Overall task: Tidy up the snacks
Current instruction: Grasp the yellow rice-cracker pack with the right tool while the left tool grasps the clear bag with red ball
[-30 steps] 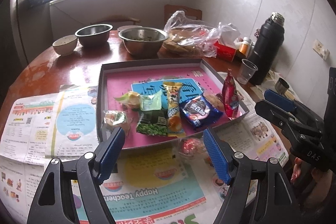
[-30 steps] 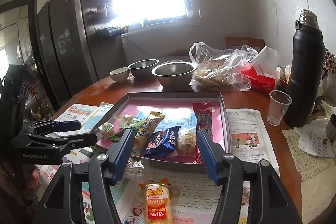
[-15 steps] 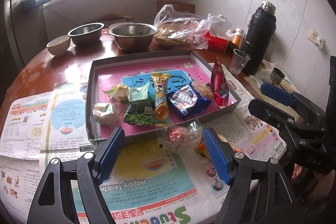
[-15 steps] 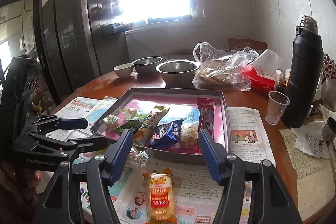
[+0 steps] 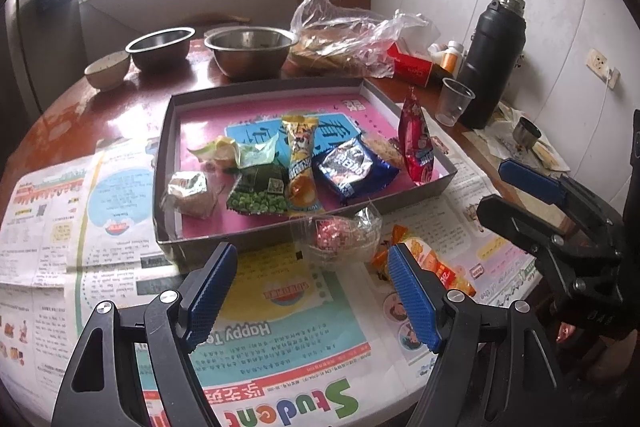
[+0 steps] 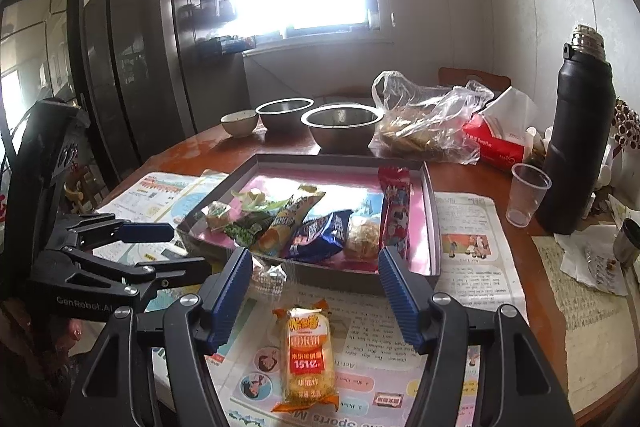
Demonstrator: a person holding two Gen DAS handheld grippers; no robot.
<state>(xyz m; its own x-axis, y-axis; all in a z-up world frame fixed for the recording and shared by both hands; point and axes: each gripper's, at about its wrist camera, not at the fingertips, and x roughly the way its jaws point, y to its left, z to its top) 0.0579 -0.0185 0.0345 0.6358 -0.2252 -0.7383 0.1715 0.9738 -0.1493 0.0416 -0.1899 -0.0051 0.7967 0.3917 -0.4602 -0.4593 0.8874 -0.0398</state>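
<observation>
The right hand-held gripper (image 6: 315,289) is hanging just above the bench (image 6: 224,147) with its blue fingers (image 6: 396,291) spread apart and gripping nothing. Below them an orange rice-cracker pack (image 6: 306,357) is lying flat on the newspaper (image 6: 472,267), showing "151" in white on a red band. The left hand-held gripper (image 5: 312,291) is also released, holding nothing. Just past its fingers a clear wrapped pink sweet (image 5: 340,233) is sitting against the front wall of the grey box (image 5: 168,131). Inside the box, snack packs are lying side by side: green peas (image 5: 260,197), a yellow one (image 5: 300,163), a blue one (image 5: 352,171) and a red one (image 5: 416,143). The newspaper is showing "Student" and "Happy". The small print on the packs is too blurry to read.
</observation>
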